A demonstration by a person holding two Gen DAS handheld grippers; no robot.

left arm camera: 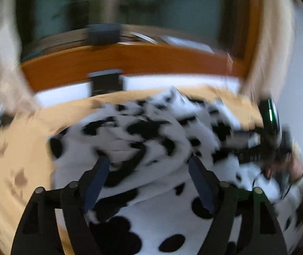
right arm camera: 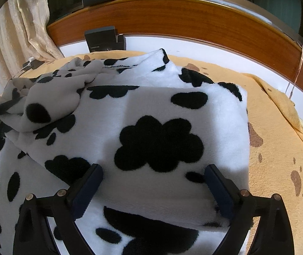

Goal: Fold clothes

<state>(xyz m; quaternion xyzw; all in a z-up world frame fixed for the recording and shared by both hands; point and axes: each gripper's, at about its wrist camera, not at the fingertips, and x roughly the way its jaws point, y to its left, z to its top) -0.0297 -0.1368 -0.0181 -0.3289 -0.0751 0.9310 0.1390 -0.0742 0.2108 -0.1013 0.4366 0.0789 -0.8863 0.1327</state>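
Note:
A white fleece garment with black cloud-shaped spots [right arm camera: 162, 110] lies on a yellow cover, partly folded, with a flat folded panel on top and a crumpled part [right arm camera: 51, 89] at the left. My right gripper [right arm camera: 153, 170] hangs open just above the folded panel, nothing pinched between its blue pads. The left wrist view is blurred; the same garment [left arm camera: 151, 127] lies bunched there, and my left gripper [left arm camera: 148, 162] stands open over it, its pads apart from the cloth. The other gripper [left arm camera: 269, 123] and a hand [left arm camera: 296, 167] show at the right edge.
A yellow cover with brown paw prints [right arm camera: 279, 148] lies under the garment. A wooden board [right arm camera: 183, 19] curves along the back, with dark boxes [right arm camera: 104, 39] by it. A cream curtain [right arm camera: 21, 25] hangs at the left.

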